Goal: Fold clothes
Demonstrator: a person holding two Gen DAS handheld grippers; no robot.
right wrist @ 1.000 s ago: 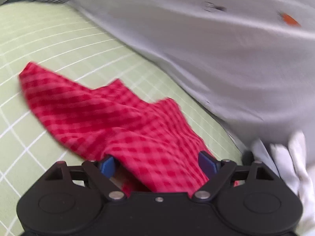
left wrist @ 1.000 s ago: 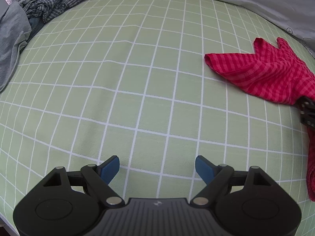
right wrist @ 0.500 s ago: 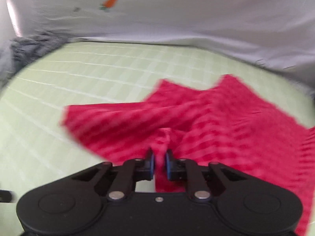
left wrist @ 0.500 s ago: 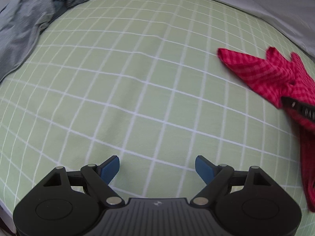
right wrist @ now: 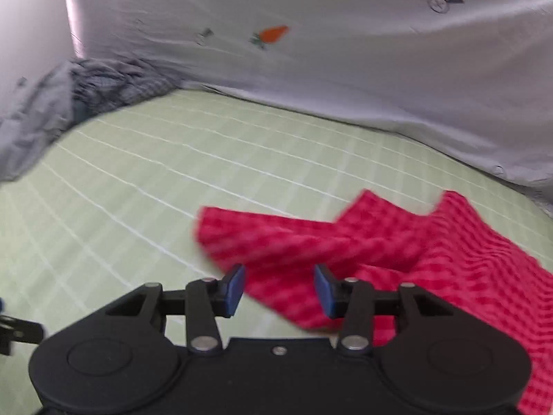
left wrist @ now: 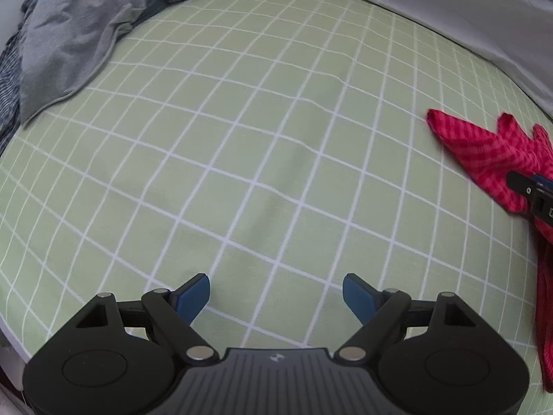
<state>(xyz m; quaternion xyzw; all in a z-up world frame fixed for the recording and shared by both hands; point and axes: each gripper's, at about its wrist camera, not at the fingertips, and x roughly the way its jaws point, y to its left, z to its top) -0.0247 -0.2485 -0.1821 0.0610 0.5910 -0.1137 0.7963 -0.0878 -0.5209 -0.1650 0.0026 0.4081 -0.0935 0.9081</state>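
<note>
Lying crumpled on the green grid bed sheet [right wrist: 145, 186], the red checked cloth [right wrist: 432, 252] fills the lower right of the right wrist view. Right tool [right wrist: 279, 288] sits just above its near edge; jaws have just been opening, now part-way apart, cloth behind the gap, pads not pressing it. Left tool [left wrist: 276, 294] at bottom centre of its view, jaws wide apart over bare sheet, well apart from the cloth [left wrist: 484, 152] at the right edge. Grey clothes pile [left wrist: 76, 34] upper left.
</note>
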